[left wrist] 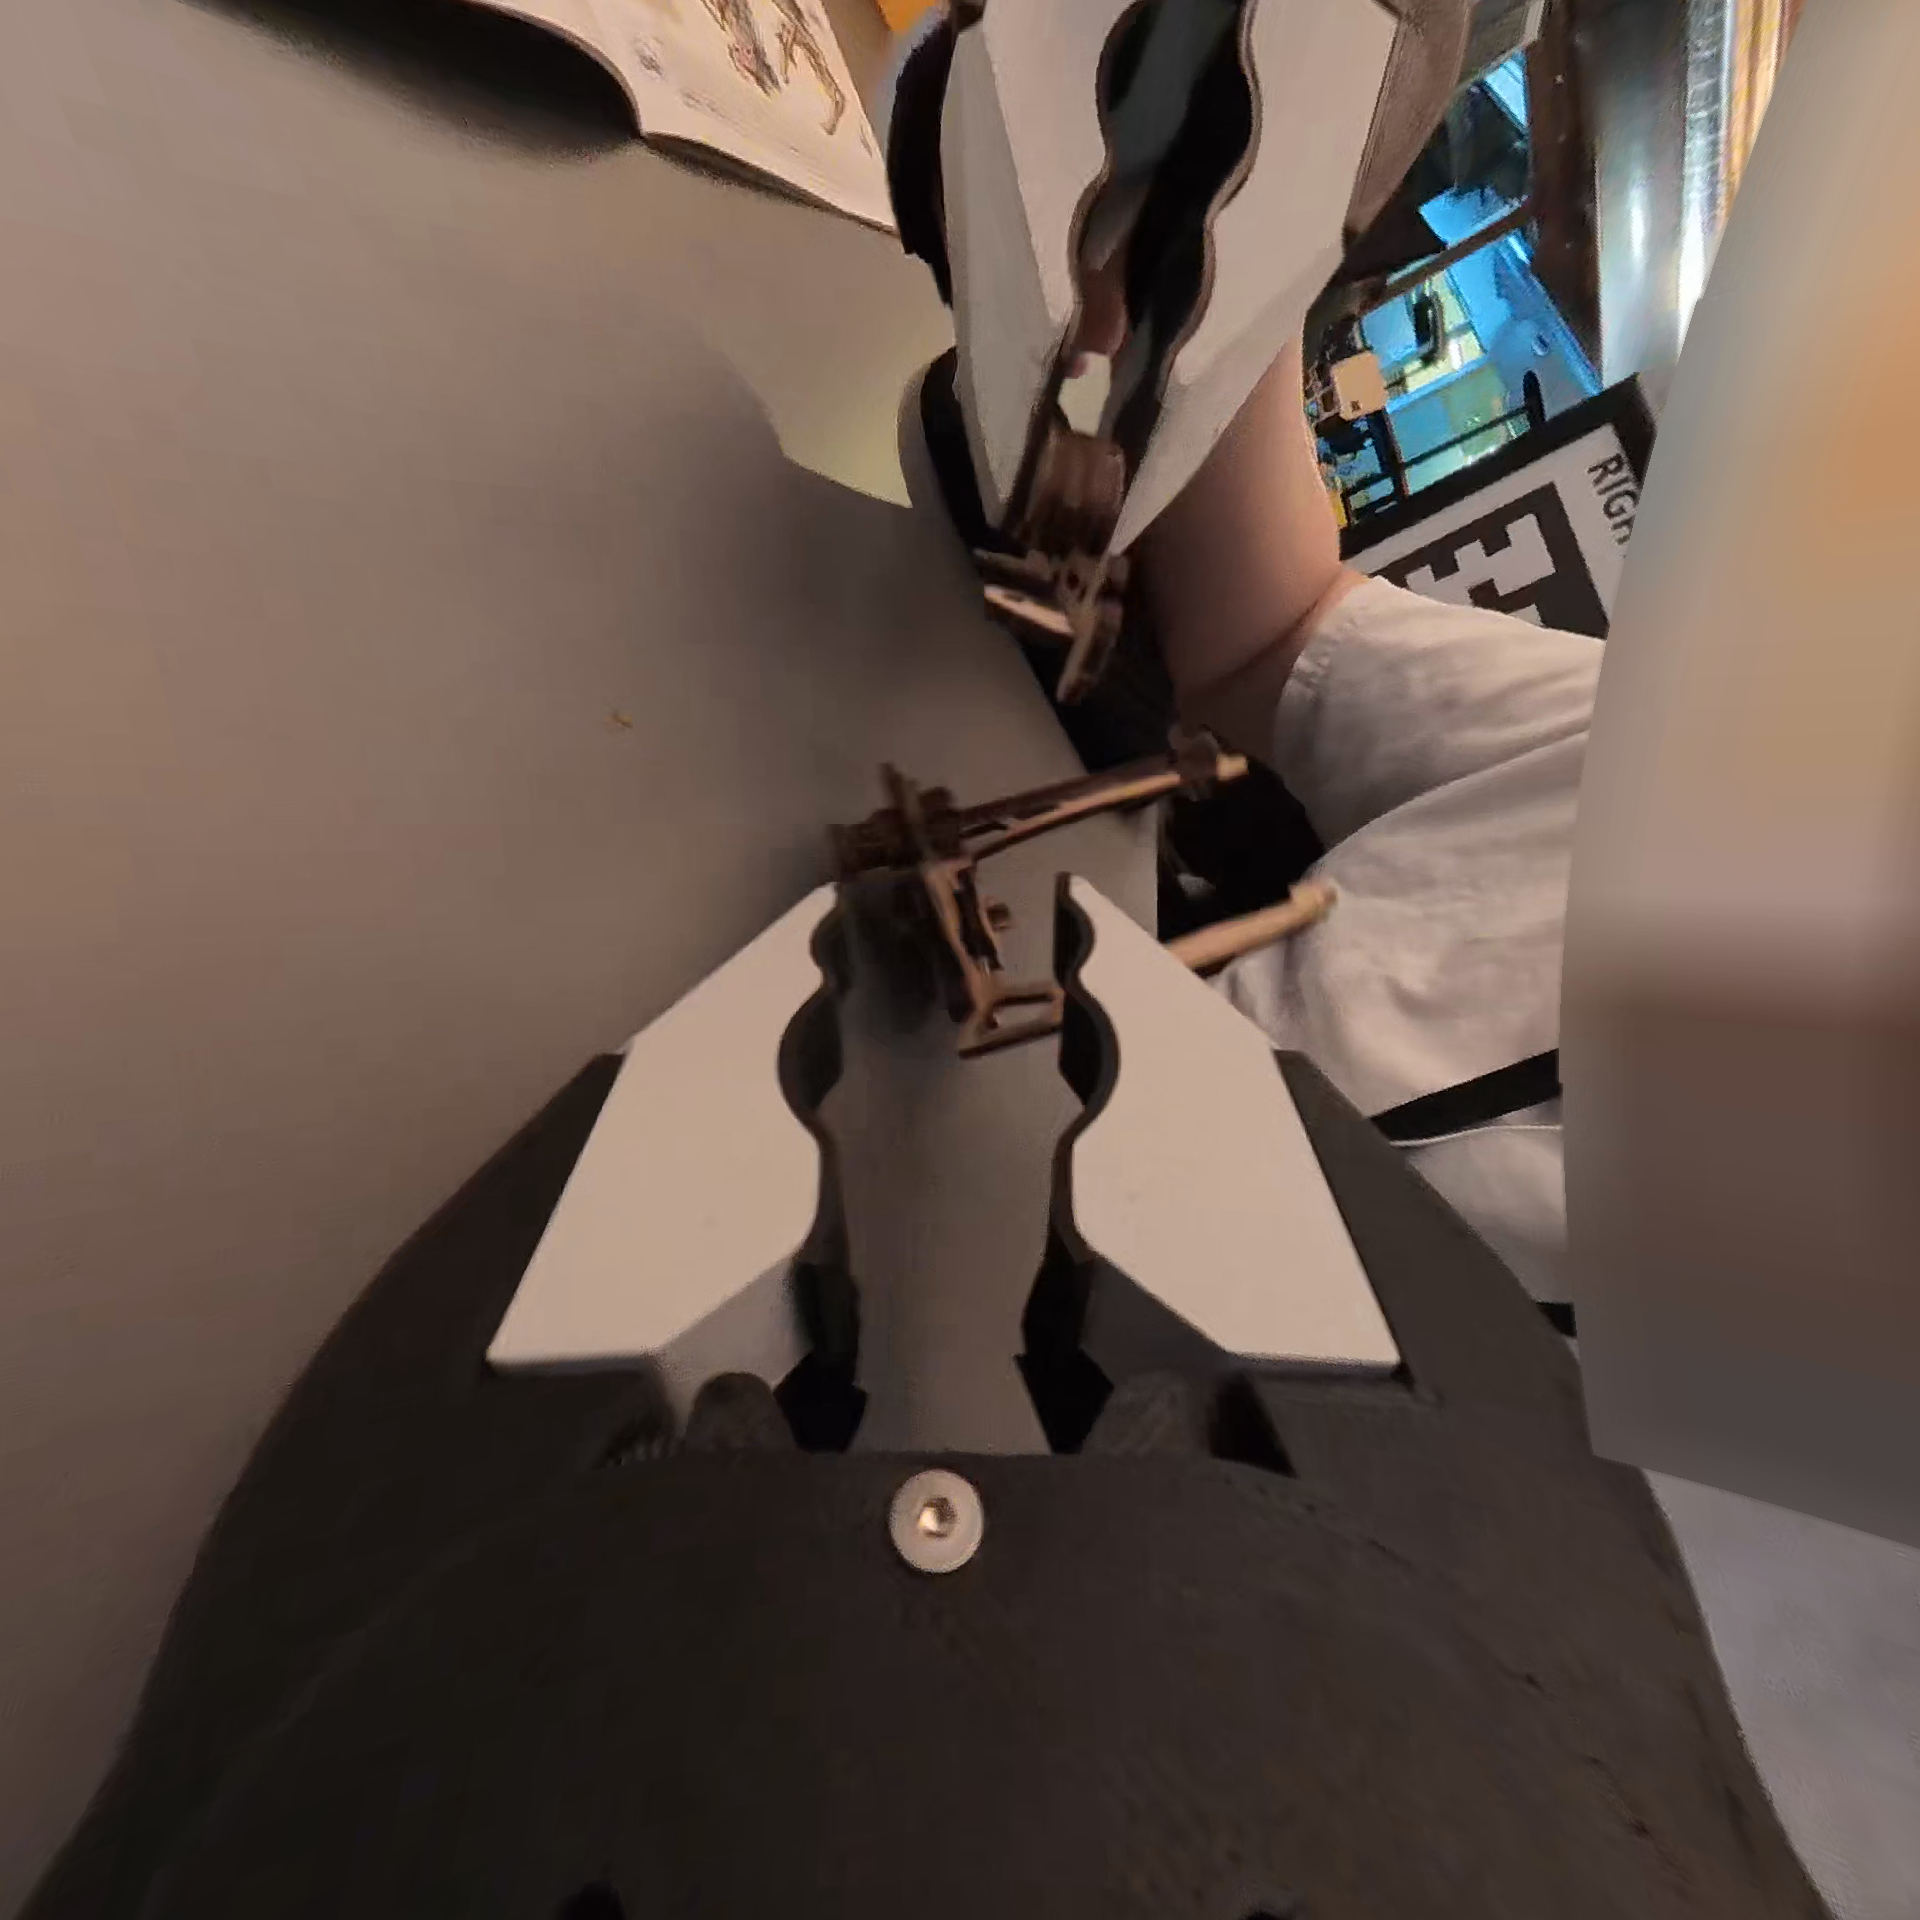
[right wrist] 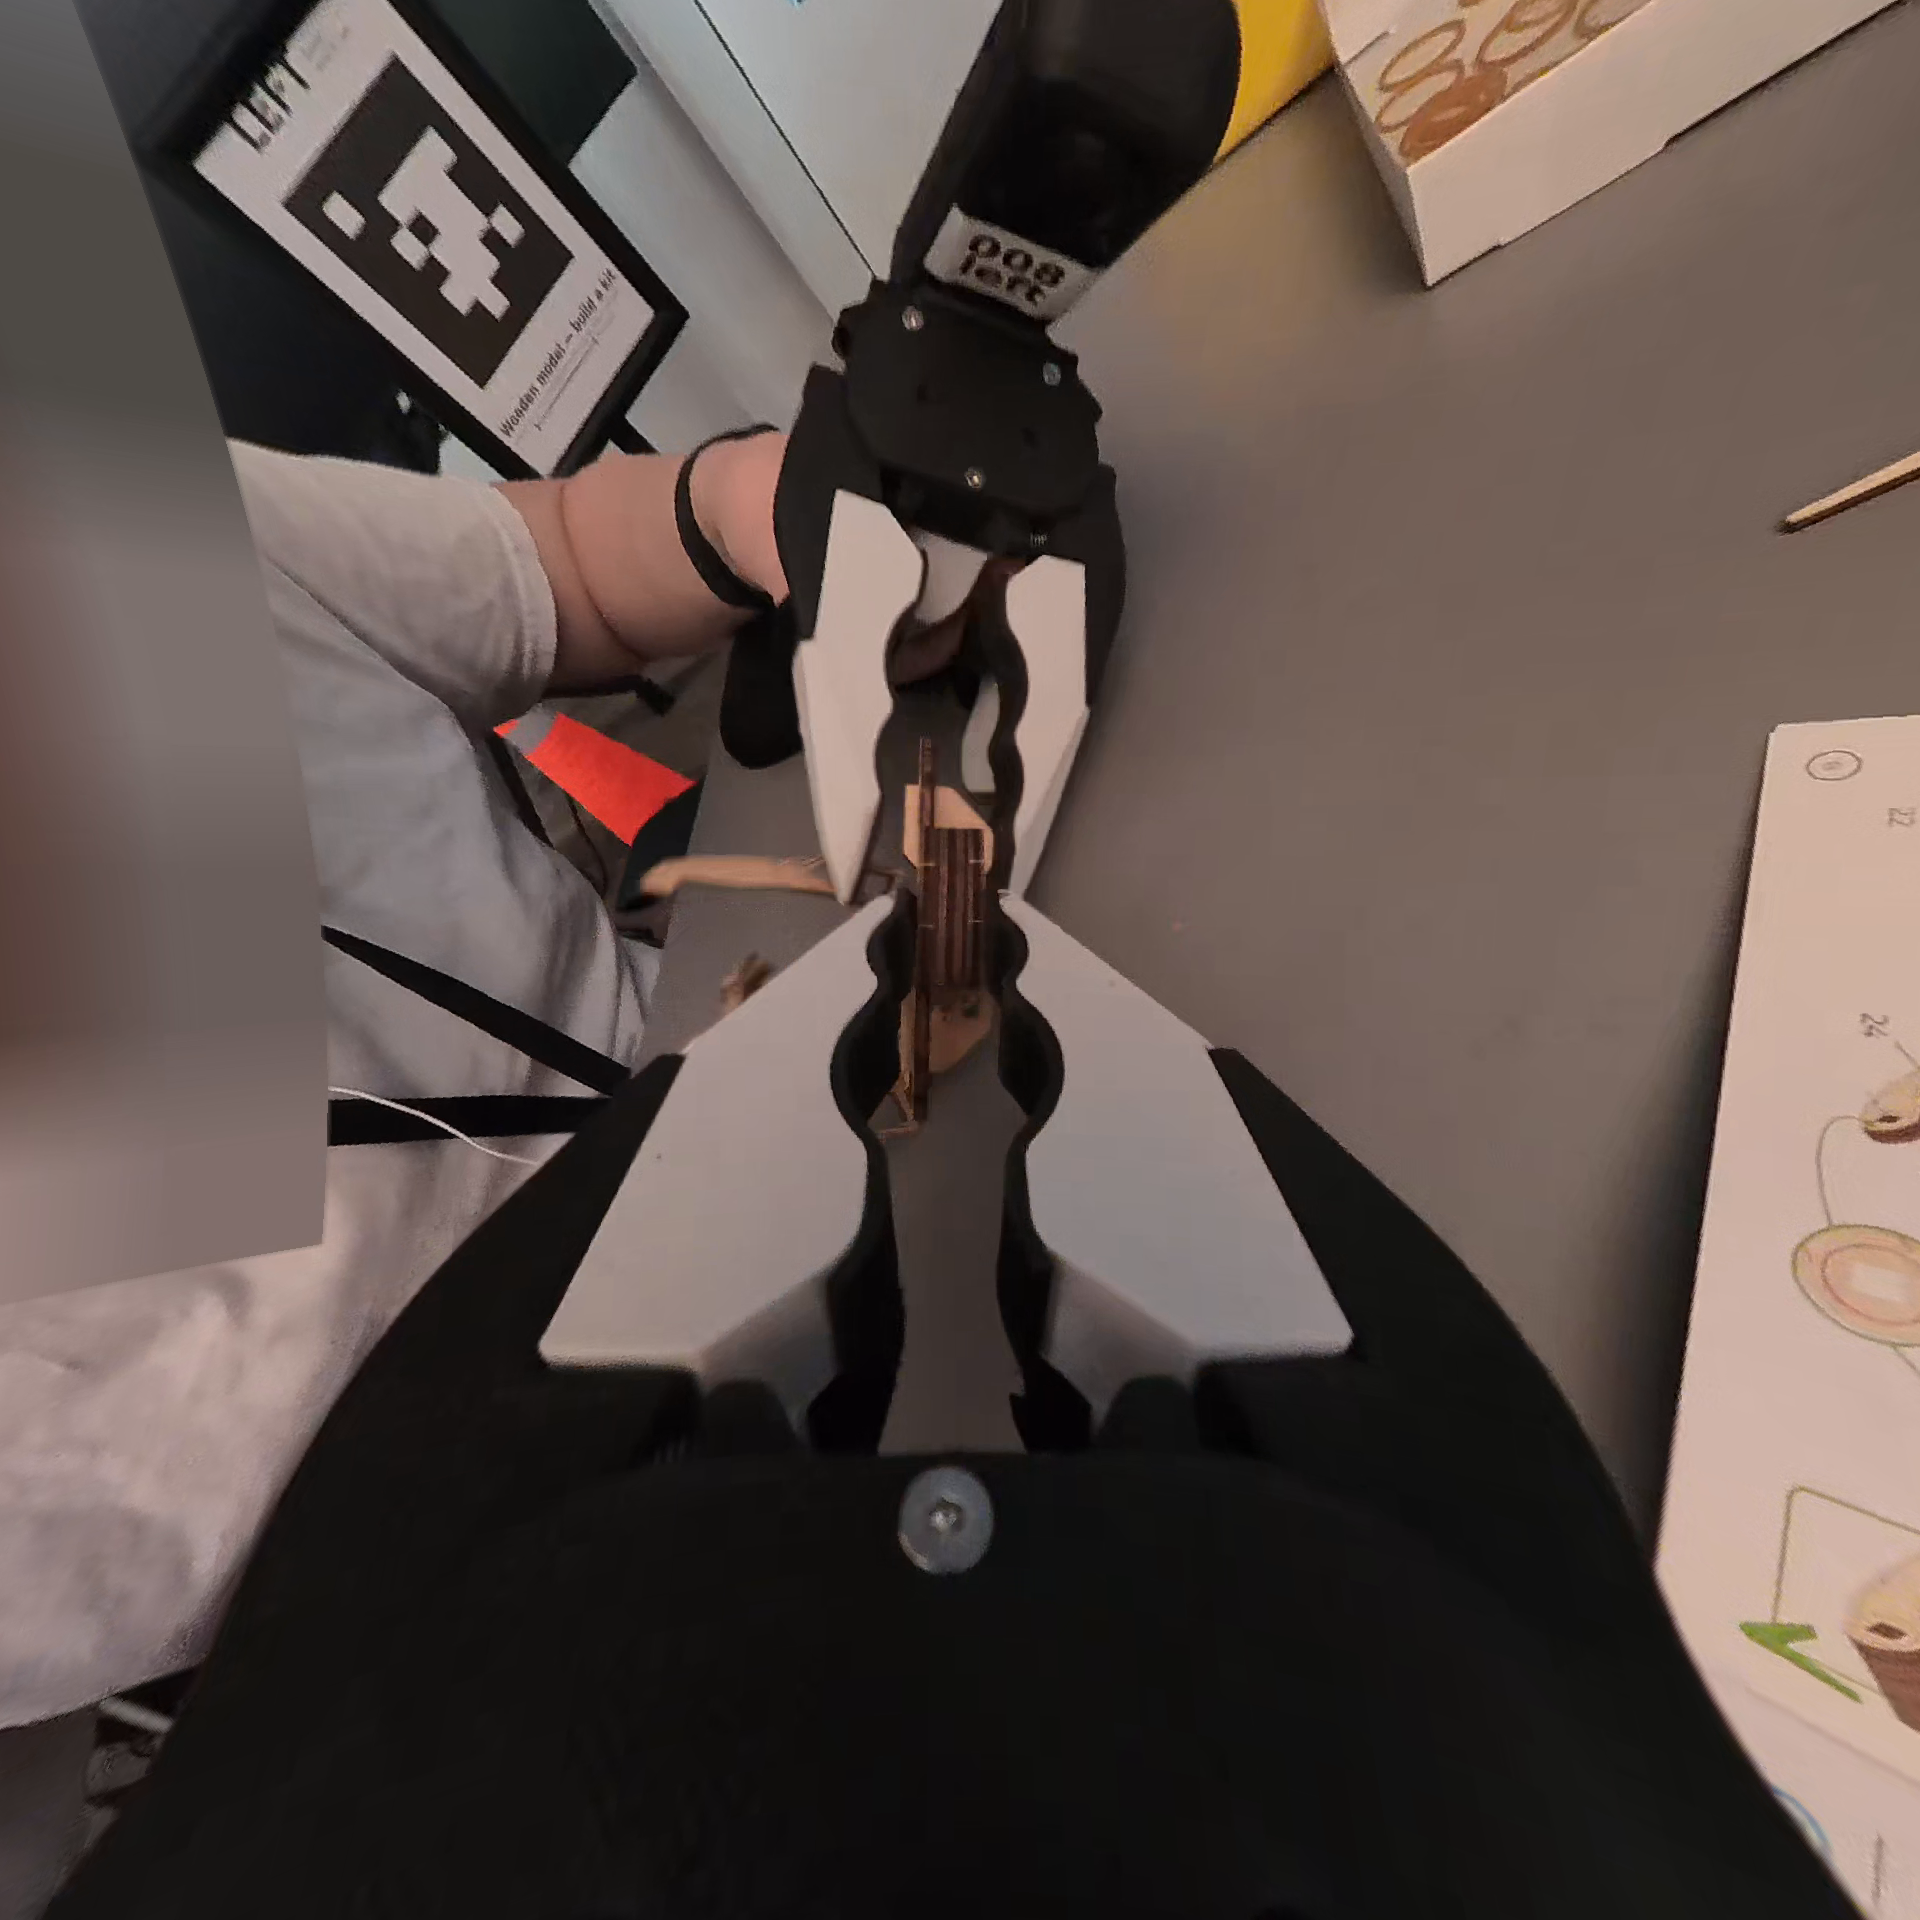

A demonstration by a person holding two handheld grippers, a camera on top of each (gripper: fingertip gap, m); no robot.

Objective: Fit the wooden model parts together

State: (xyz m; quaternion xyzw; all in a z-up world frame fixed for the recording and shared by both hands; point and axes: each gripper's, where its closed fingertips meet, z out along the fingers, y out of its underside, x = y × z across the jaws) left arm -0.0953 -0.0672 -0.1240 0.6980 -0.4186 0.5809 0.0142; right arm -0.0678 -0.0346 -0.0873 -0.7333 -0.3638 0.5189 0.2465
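My left gripper (left wrist: 951, 904) is shut on a small wooden assembly (left wrist: 935, 914) of dark gears, a frame and a long arm that sticks out to the right. A pale wooden stick (left wrist: 1247, 925) juts out past its right finger. My right gripper (right wrist: 951, 920) is shut on a layered wooden part (right wrist: 951, 894) held upright. The two grippers meet tip to tip over the grey table (right wrist: 1403, 727), so the parts touch or nearly touch. The left gripper (right wrist: 935, 878) shows opposite in the right wrist view. The right gripper (left wrist: 1081, 525) shows at the top of the left wrist view.
An open instruction sheet (right wrist: 1818, 1143) lies at the right and also shows in the left wrist view (left wrist: 727, 94). A white box with wooden ring sheets (right wrist: 1558, 135) stands far right. A thin loose stick (right wrist: 1849, 499) lies beside it. A person's white sleeve (right wrist: 416, 727) is at the left. My hands' fingertips stand some 6 cm from each other.
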